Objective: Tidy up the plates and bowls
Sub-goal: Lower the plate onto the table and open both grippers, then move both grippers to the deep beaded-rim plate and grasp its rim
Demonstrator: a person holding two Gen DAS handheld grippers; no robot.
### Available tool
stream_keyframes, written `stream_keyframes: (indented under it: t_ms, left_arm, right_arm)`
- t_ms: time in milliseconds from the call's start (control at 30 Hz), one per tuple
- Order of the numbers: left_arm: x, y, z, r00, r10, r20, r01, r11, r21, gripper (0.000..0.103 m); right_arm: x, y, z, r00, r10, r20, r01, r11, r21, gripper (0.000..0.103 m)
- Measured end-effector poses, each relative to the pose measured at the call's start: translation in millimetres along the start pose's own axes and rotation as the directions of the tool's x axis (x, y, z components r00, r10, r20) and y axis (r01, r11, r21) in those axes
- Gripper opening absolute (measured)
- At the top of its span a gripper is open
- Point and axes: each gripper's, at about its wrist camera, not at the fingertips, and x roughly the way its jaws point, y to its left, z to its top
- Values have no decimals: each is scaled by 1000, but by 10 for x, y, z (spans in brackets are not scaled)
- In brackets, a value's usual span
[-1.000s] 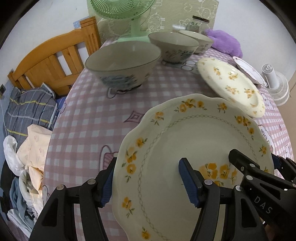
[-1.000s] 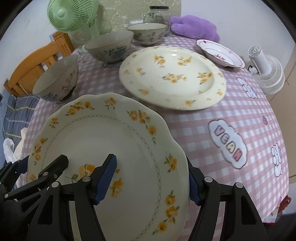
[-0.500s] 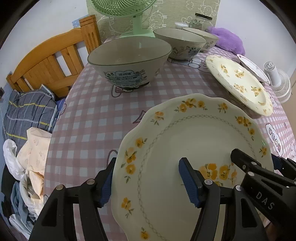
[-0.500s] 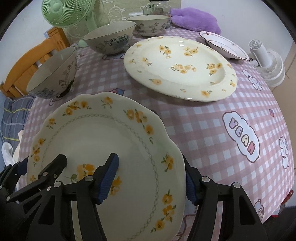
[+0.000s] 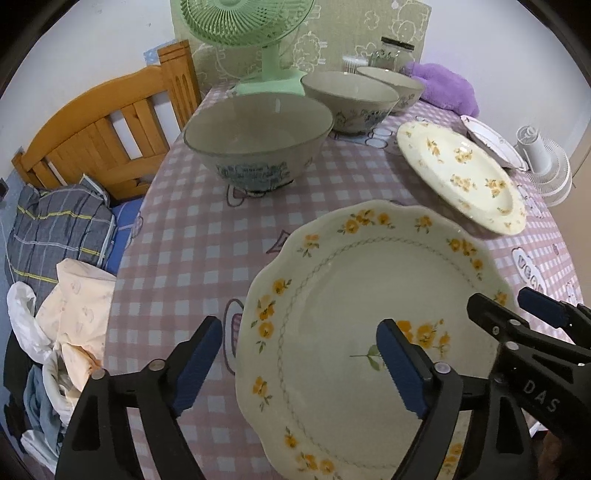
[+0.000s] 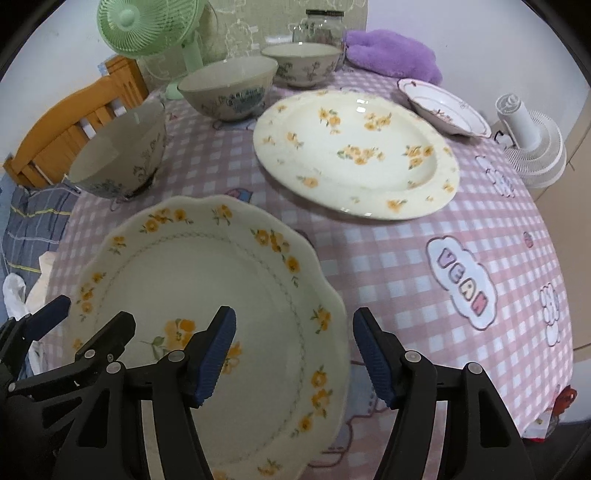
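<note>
A scalloped plate (image 5: 351, 295) (image 6: 184, 277) with orange flowers lies low over the checked cloth at the table's near edge. My left gripper (image 5: 299, 332) (image 6: 86, 321) straddles its left rim. Its jaws are opening, and the outer finger (image 5: 199, 362) stands clear of the rim. My right gripper (image 6: 295, 321) (image 5: 513, 306) straddles the right rim, jaws easing apart, with a narrow gap at its outer finger (image 6: 373, 358). Behind lie a large flowered plate (image 6: 354, 155) (image 5: 461, 177), three bowls (image 5: 258, 147) (image 5: 351, 99) (image 5: 391, 85) and a small pink-rimmed dish (image 6: 443, 107).
A green fan (image 5: 258, 37), a glass jar (image 6: 321, 26) and a purple plush (image 6: 391, 51) line the table's back. A white fan (image 6: 532, 147) stands at the right edge. Left of the table are a wooden frame (image 5: 103, 129) and piled clothes (image 5: 55, 240).
The left gripper's outer finger has swung away from the plate's rim. The right gripper's outer finger, tight against the rim before, now shows a small gap.
</note>
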Motion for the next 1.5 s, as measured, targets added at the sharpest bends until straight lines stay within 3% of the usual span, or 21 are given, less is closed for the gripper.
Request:
stream_keyframes:
  t_ms: [200, 433, 600, 833, 1067, 1500]
  left_arm:
    - [-227, -62, 118, 999, -14, 40, 14, 1000, 12, 94]
    - [-404, -275, 265, 995, -23, 95, 20, 999, 27, 94]
    - [-468, -442, 392, 991, -28, 129, 27, 1000, 12, 94]
    - [-510, -739, 624, 987, 19, 162, -13, 999, -38, 94]
    - [-447, -988, 874, 983, 67, 172, -52, 994, -92, 93]
    - [60, -1363, 1241, 983, 107, 146, -87, 986, -139, 90]
  right_arm:
    - [-299, -144, 47, 999, -6, 51, 5, 1000, 21, 78]
    - [-576, -300, 165, 990, -42, 131, 39, 999, 31, 78]
    - [-663, -509, 318, 988, -12, 151, 6, 999, 40, 78]
    - [-712, -800, 555, 984, 7, 180, -12, 1000, 26, 78]
    - [-650, -1064, 839, 978, 32, 206, -29, 999, -21, 78]
    - [-130, -1497, 1315, 984, 88, 156, -76, 994, -81, 78]
